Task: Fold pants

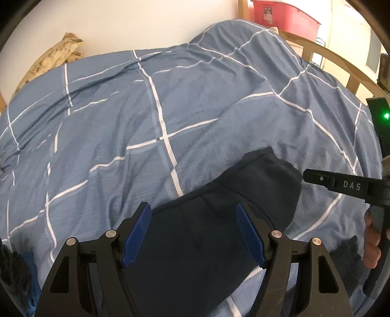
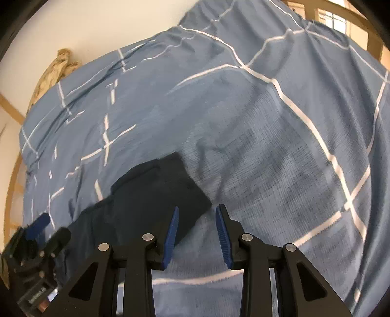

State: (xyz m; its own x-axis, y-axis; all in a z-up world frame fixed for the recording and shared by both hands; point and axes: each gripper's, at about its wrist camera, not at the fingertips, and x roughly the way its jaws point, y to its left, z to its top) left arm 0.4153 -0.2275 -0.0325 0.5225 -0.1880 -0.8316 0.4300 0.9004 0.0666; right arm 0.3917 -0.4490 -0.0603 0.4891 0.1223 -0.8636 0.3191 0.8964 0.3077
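Note:
The dark navy pants (image 1: 219, 219) lie folded into a compact shape on the blue checked duvet (image 1: 146, 109). My left gripper (image 1: 193, 212) is open and empty, its blue pads spread wide just above the near part of the pants. In the right wrist view the pants (image 2: 156, 195) lie at lower left, and my right gripper (image 2: 197, 212) is open and empty, hovering beside their right edge over the duvet (image 2: 268, 134). The left gripper also shows at the lower left of the right wrist view (image 2: 46, 231). The body of the right gripper shows at the right edge of the left wrist view.
A wooden bed frame (image 1: 341, 63) curves around the far right. A red plastic bin (image 1: 285, 17) stands behind it. A mottled beige bundle (image 1: 53, 58) rests against the white wall at the back left.

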